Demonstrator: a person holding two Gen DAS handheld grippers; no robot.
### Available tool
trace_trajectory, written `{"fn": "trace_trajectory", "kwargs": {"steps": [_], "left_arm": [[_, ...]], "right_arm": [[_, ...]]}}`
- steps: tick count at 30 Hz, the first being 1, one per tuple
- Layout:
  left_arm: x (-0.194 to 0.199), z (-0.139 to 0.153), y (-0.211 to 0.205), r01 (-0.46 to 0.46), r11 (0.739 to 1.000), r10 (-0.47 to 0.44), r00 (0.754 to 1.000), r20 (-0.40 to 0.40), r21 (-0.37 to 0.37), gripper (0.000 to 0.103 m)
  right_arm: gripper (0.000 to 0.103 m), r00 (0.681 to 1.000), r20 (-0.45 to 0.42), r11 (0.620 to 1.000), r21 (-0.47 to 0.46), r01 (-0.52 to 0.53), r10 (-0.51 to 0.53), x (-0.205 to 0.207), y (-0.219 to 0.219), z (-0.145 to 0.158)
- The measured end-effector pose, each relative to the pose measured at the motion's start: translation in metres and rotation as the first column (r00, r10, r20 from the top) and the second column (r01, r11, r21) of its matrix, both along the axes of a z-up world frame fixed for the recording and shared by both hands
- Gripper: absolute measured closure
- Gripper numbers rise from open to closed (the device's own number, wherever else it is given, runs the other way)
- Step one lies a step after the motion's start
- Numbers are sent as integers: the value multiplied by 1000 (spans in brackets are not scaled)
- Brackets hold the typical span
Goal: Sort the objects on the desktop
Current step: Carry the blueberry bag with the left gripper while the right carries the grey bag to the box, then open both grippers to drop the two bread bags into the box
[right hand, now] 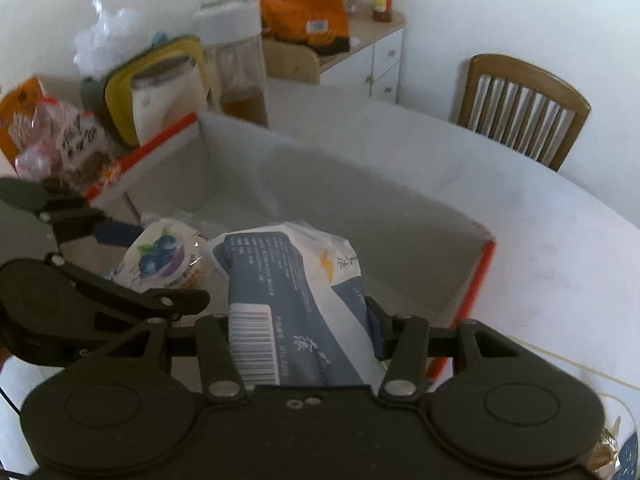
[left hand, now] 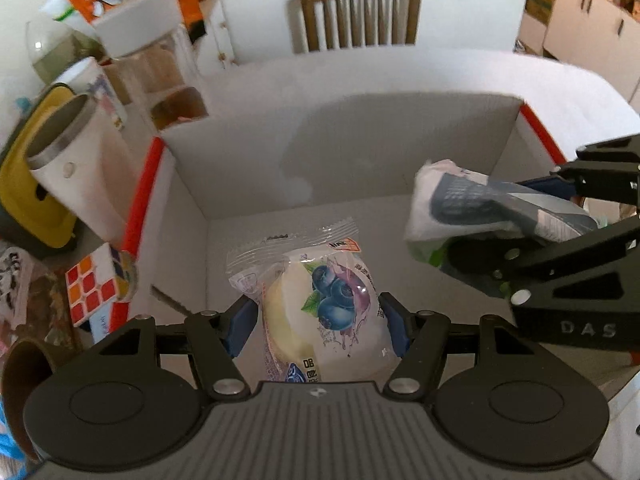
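My left gripper (left hand: pixel 318 326) is shut on a blueberry bread packet (left hand: pixel 320 308), held above the inside of an open white cardboard box (left hand: pixel 256 168) with red edges. My right gripper (right hand: pixel 300 332) is shut on a blue and white tissue pack (right hand: pixel 292 300), also over the box (right hand: pixel 360 208). In the left wrist view the tissue pack (left hand: pixel 480 208) and the right gripper (left hand: pixel 560 240) come in from the right. In the right wrist view the bread packet (right hand: pixel 160 256) and the left gripper (right hand: pixel 120 260) show at the left. The box floor below looks bare.
Left of the box stand a white steel cup (left hand: pixel 76 160), a yellow container (left hand: pixel 24 184), a puzzle cube (left hand: pixel 96 284), a clear jar (left hand: pixel 172 68) and an orange snack bag (right hand: pixel 300 4). A wooden chair (left hand: pixel 360 12) stands behind the white table (right hand: pixel 540 240).
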State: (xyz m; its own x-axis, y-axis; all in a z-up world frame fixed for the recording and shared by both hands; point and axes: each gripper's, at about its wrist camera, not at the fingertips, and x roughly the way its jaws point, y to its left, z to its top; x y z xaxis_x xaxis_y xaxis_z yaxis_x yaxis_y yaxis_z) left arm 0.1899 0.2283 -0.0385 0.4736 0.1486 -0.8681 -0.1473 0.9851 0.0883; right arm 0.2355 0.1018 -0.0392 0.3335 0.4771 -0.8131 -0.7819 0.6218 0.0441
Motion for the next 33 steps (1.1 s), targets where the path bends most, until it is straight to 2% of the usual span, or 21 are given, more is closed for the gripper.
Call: {"fn": "trace_trajectory", "kwargs": {"steps": [2,5,10,19,22,26,29,33], "left_arm": [[3,-6,0,15,1000,-15,1000,-24,2,38],[6,-10,2,23,1000,-23,999,-46,1,38],[8,-16,2,37,999,-37,997,-69,-2,37],[12,-23,8,25,1000,-26,993,-113,-11,37],[12,-22,8,27,1000,-28,992,-120,-11,38],[13,-17,5,27,1000,-28,992,-124,-16,30],[12,-17,4,26,999,-28,994,-109,-20,25],[5,-7,3,23,999,-25,997,-77,-25,25]], "right_arm": [[52,1000,-1,1000,-21,3,-3,0,3,-6],[52,999,47,997,-71,-6,9,-2,9,-10],[51,997,73,995,-100,-13,20,-4,13,-12],[48,990,120,978,-203,-47,72,-14,25,-18],[44,992,109,978,-206,-36,59,-14,24,-19],[39,991,117,979,-199,-34,58,-11,20,-16],[38,992,112,983,-180,-29,50,-8,16,-11],[36,993,113,991,-131,-30,45,-9,7,1]]}}
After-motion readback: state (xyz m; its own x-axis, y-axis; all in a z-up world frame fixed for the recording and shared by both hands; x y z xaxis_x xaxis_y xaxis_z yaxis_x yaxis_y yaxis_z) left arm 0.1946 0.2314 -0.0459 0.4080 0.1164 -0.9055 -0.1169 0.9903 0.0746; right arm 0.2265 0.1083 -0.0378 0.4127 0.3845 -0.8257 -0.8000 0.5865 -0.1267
